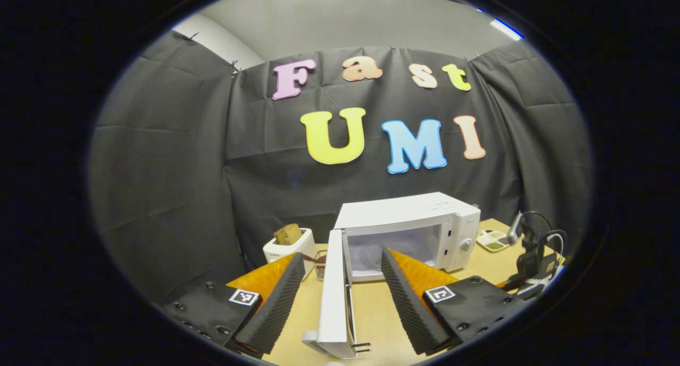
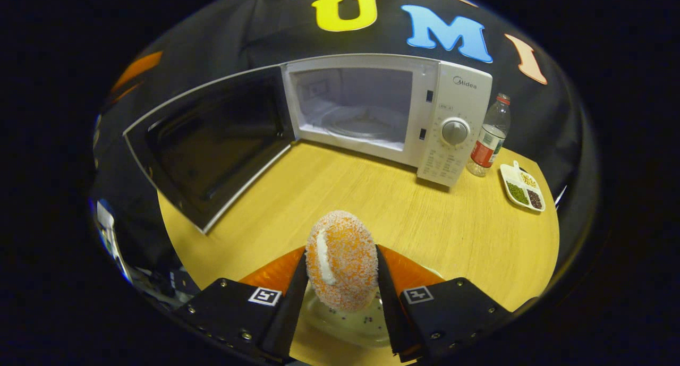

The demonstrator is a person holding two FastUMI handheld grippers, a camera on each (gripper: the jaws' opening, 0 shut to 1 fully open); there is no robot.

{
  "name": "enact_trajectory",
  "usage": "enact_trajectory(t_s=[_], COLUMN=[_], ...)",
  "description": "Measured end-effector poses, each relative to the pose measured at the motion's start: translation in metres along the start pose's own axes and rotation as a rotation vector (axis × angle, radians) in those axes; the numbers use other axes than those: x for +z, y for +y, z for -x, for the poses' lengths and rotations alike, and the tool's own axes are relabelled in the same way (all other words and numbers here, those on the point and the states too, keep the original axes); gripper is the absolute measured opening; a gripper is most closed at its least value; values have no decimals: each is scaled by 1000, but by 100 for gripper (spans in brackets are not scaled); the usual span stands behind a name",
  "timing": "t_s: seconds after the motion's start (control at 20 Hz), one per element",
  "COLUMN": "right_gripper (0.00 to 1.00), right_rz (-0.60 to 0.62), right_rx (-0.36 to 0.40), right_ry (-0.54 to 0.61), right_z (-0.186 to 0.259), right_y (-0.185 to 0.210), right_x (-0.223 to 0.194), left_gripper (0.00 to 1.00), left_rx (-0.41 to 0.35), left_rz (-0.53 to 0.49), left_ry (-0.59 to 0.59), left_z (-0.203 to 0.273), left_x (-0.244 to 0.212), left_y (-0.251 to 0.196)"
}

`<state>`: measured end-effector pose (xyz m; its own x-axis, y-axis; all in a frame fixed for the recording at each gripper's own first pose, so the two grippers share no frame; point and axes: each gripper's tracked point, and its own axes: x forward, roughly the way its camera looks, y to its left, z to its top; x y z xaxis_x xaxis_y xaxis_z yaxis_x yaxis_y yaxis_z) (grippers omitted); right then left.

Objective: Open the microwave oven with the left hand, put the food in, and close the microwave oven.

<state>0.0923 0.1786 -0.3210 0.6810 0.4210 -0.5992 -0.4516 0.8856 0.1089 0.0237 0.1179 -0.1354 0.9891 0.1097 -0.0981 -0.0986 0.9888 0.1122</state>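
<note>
Between the right gripper's [image 2: 341, 281] jaws, pressed both sides: sugared doughnut [image 2: 341, 260].

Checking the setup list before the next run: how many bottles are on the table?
1: a clear bottle stands upright just right of the microwave, behind the small sectioned dish. Others may hide behind the microwave.

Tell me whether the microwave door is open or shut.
Open. The microwave door is swung wide to the left, exposing the empty cavity and its turntable.
</note>
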Motion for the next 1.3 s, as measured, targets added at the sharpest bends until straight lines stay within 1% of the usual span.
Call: enact_trajectory(t_s=[0.05, 0.1, 0.15, 0.2, 0.3, 0.4, 0.5, 0.6, 0.75, 0.8, 0.85, 0.9, 0.95, 1.0, 1.05, 1.1, 1.15, 1.25, 1.3], right_gripper=[68, 68, 66, 68, 68, 68, 68, 68, 68, 68, 68, 68, 68, 68, 68, 68, 68, 68, 68], right_rz=[-53, -99, -144, -194, -289, -375, -454, -529, -600, -620, -644, -664, -678, -679, -676, -687, -701, -729, -763], right_rx=[21, 33, 44, 57, 72, 77, 60, 21, -71, -102, -126, -158, -195, -220, -248, -276, -293, -355, -373], right_ry=[-24, -42, -62, -87, -124, -174, -226, -291, -379, -409, -437, -463, -483, -503, -520, -511, -515, -516, -503], right_z=[-9, -18, -26, -36, -56, -77, -100, -123, -154, -163, -172, -180, -187, -193, -200, -206, -213, -222, -228], right_y=[8, 13, 18, 23, 30, 34, 33, 27, 8, 2, -4, -11, -19, -25, -27, -31, -32, -43, -48], right_x=[17, 32, 46, 62, 86, 108, 127, 147, 173, 182, 189, 193, 198, 202, 205, 205, 204, 201, 199], left_gripper=[100, 99, 97, 99, 100, 100, 99, 95, 99, 95, 100, 100, 95, 99, 99, 99, 99, 100, 100], left_rx=[-2, -8, -14, -18, -26, -28, -28, -27, -19, -16, -13, -14, -13, -11, -8, 5, 31, 43, 42], left_rz=[1, 5, 11, 17, 20, 12, 6, 18, 30, 29, 25, 22, 18, 11, 4, -6, -12, -3, 0], left_ry=[-5, -3, 2, 9, 11, 3, -1, -6, -1, -2, 0, -8, -9, -9, -10, -11, -17, -19, -13], left_z=[0, -1, -3, -5, -7, -10, -12, -15, -15, -15, -15, -15, -15, -15, -15, -15, -15, -15, -13], left_x=[1, -2, -5, -10, -14, -13, -15, -17, -25, -26, -26, -25, -24, -25, -24, -25, -23, -24, -25], left_y=[2, 3, 3, 3, 3, 6, 8, 10, 12, 13, 14, 14, 15, 16, 16, 20, 27, 27, 26])
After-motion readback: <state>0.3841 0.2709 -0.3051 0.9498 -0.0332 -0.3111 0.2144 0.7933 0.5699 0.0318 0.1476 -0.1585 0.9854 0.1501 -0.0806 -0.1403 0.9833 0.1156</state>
